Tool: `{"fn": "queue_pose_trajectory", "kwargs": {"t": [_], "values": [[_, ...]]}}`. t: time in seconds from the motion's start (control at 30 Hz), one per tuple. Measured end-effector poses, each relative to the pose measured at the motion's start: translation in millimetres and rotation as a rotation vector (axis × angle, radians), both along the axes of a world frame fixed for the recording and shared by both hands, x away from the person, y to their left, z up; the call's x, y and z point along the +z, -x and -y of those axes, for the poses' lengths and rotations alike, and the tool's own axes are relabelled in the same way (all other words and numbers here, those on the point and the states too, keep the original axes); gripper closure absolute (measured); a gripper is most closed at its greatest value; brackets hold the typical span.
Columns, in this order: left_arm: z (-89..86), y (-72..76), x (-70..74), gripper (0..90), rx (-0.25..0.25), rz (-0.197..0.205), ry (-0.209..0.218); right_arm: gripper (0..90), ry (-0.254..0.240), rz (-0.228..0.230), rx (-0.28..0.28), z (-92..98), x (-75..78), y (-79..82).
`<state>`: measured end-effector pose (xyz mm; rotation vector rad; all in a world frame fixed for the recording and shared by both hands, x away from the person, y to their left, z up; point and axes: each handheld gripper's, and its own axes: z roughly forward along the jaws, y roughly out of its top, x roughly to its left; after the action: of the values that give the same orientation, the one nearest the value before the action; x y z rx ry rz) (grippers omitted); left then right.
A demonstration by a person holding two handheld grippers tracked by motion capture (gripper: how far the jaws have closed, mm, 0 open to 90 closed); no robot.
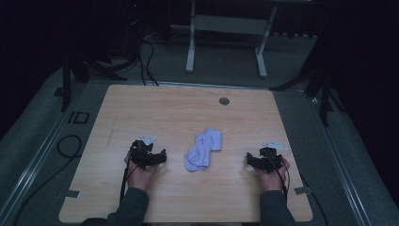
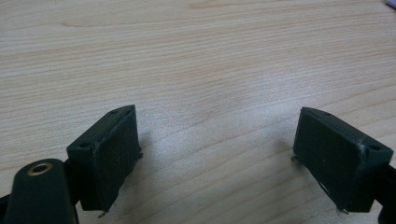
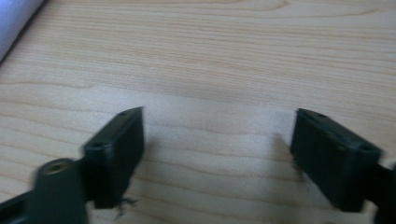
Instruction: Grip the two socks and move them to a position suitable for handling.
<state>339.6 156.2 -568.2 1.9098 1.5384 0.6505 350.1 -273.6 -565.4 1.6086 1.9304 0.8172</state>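
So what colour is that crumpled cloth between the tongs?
Pale lavender-white cloth, plain as far as it shows; clearest in the high view.

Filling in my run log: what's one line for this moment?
left tongs: open, empty | right tongs: open, empty | pale cloth: crumpled on table, between tongs, untouched

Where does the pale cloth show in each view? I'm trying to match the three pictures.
High view: the pale cloth lies crumpled mid-table, between the two grippers.
Left gripper view: a sliver at the top right corner.
Right gripper view: a pale edge at the top left corner.
Shared landmark: the light wooden tabletop.
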Motion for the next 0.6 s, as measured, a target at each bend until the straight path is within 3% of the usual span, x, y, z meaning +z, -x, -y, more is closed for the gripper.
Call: {"fn": "queue_pose_trajectory", "kwargs": {"t": [0.33, 0.5, 0.6], "values": [[0.1, 0.0, 0.0, 14.3, 0.001, 0.0, 0.001, 35.4, 0.004, 0.001, 0.027, -1.5, 8.5, 4.6], [0.0, 0.1, 0.1, 14.3, 0.0, -0.001, 0.0, 48.3, 0.01, 0.027, 0.086, -6.2, 15.8, 8.5], [-0.7, -0.1, 0.2, 14.5, -0.003, 0.0, 0.001, 60.6, -0.013, 0.053, 0.143, -9.4, 26.5, 11.7]]}}
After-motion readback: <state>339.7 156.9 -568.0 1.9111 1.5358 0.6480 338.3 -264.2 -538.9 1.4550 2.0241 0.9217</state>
